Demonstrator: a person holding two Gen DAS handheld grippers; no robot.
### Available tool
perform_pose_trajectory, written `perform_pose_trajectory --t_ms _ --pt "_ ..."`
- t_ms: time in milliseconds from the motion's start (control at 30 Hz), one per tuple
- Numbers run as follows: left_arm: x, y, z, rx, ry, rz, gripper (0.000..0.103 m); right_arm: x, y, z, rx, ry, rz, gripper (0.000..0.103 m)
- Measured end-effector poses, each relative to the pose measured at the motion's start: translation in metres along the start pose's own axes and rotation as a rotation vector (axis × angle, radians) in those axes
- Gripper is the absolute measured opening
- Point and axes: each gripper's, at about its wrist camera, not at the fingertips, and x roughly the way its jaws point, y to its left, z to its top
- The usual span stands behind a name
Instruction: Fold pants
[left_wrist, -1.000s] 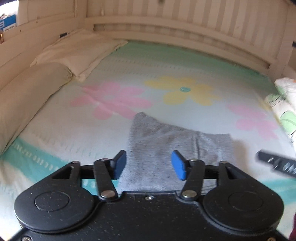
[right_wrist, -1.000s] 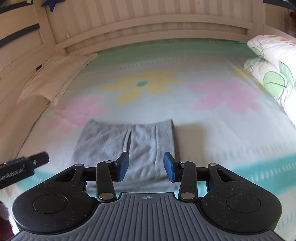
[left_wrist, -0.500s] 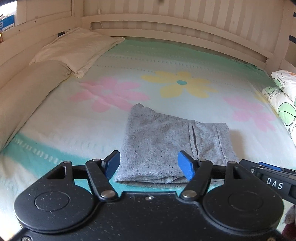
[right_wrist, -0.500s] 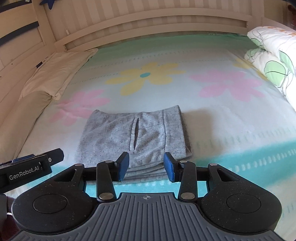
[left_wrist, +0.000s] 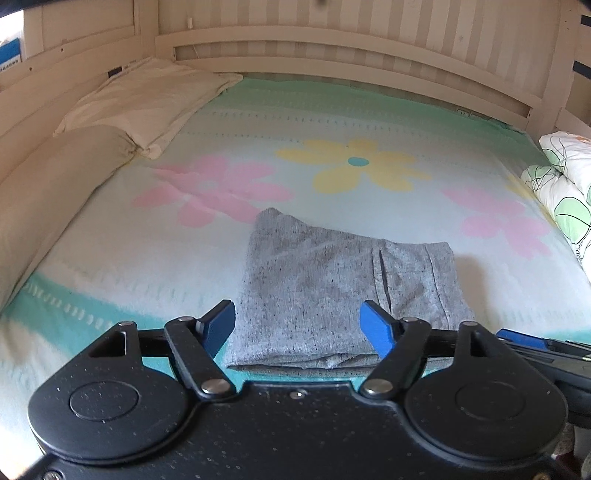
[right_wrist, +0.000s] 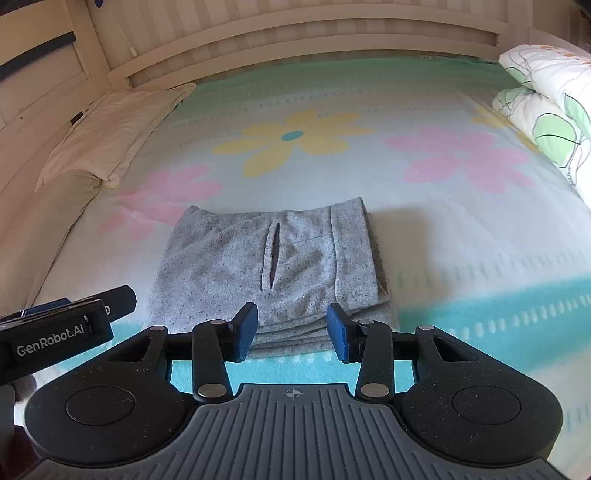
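The grey pants (left_wrist: 332, 291) lie folded on the flowered bedsheet (left_wrist: 332, 122), their near edge partly hidden behind both grippers. The left gripper (left_wrist: 299, 326) has just been widening, nothing between its pads; the right gripper (right_wrist: 291, 330) hangs parted, empty.

A bed (right_wrist: 461, 236) fills both views, its pale sheet printed with pink and yellow flowers and teal bands. Folded grey pants (right_wrist: 273, 266) lie flat on it at lower centre of the frame, a slit pocket facing up. Two cream pillows (left_wrist: 147, 99) lie along the left edge, and a rolled white quilt with green leaves (right_wrist: 546, 107) at the upper right.
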Motion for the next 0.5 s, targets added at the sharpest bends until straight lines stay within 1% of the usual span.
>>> perform_pose_trajectory --t_ms 100,500 --pt "0.0009 -0.0001 -0.0008 -0.001 0.006 0.017 0.076 -0.0010 0.0011 -0.0008 -0.005 -0.002 0.002 0.040" --pt "0.0012 -0.0047 -0.0056 0.026 0.011 0.025 0.076 -0.0026 0.0002 -0.0020 -0.007 0.003 -0.001 0.040"
